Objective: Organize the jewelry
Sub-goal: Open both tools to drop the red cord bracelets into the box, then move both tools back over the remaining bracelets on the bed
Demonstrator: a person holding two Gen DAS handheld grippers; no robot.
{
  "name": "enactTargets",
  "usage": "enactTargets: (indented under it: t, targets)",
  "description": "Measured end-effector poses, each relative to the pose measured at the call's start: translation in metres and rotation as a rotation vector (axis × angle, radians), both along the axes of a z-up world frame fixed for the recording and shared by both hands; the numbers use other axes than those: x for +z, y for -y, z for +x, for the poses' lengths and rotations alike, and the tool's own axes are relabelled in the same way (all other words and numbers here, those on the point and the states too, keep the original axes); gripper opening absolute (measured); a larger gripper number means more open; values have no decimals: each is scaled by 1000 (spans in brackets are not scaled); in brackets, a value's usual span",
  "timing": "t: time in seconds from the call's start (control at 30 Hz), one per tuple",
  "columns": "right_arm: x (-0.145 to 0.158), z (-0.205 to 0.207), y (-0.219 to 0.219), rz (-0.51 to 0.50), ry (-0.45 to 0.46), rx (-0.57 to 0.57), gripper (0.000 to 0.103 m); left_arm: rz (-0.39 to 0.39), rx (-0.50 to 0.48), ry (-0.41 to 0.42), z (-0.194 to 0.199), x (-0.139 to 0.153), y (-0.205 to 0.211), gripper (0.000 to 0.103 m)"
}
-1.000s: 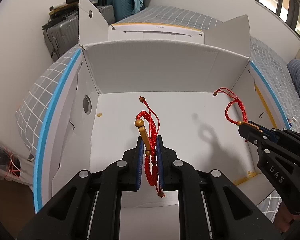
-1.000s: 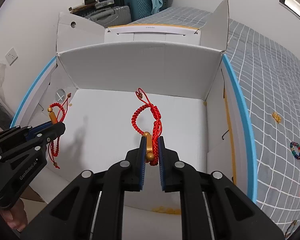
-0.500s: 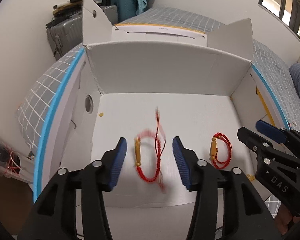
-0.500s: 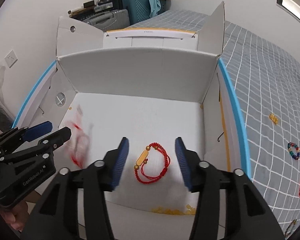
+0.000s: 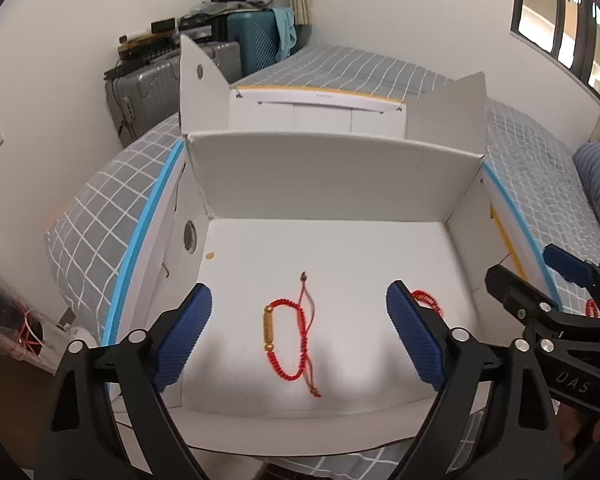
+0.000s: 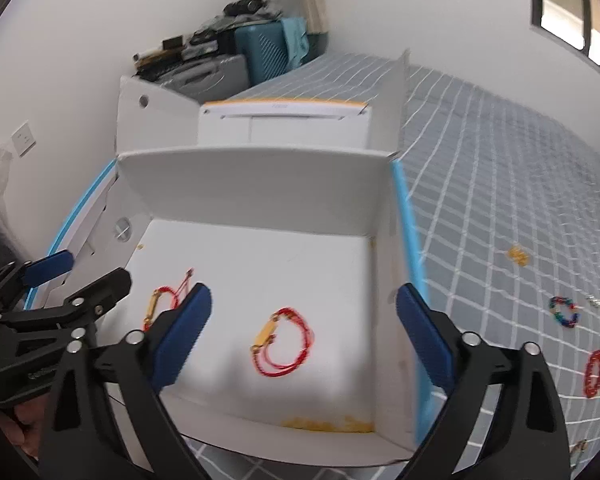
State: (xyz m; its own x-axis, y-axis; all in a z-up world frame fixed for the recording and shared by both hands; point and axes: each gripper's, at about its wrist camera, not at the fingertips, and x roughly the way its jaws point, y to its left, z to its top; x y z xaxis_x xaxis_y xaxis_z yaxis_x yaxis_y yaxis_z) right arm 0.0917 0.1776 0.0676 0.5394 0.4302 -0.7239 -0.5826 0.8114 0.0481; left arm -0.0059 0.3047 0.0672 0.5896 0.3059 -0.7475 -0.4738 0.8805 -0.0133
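A white cardboard box (image 5: 332, 176) stands open on the bed. On its floor lie two red cord bracelets with gold tubes. One bracelet (image 5: 269, 329) lies below my left gripper (image 5: 302, 336), whose jaws are opening wide with nothing between the pads. The other bracelet (image 5: 430, 300) peeks from behind the right pad. In the right wrist view that second bracelet (image 6: 265, 334) lies below my right gripper (image 6: 304, 338), its jaws also opening and empty. The first bracelet (image 6: 160, 304) lies to the left, by the left gripper (image 6: 78, 276). The right gripper (image 5: 536, 276) hovers over the box's right wall.
The box (image 6: 256, 184) has raised flaps at the back. On the grey checked bedcover to the right lie a multicolour bead bracelet (image 6: 564, 312), a red bead bracelet (image 6: 594, 372) and a gold piece (image 6: 518, 256). Suitcases (image 5: 244, 48) stand against the far wall.
Both grippers went from shut on a red bracelet to wide open. The bracelets dropped onto the box floor, and both grippers rose a little.
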Motion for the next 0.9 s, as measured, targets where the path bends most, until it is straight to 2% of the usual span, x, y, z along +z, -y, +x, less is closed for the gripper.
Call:
enactTargets:
  t: [0.23, 0.5, 0.9]
  targets:
    - [16, 4, 32, 21, 40, -55, 94, 14, -21, 41, 3, 14, 20, 97]
    - [27, 7, 74, 36, 72, -117, 95, 34, -74, 48, 15, 19, 52, 97]
    - [23, 17, 159, 22, 84, -262, 95, 25, -232, 60, 41, 18, 126, 97]
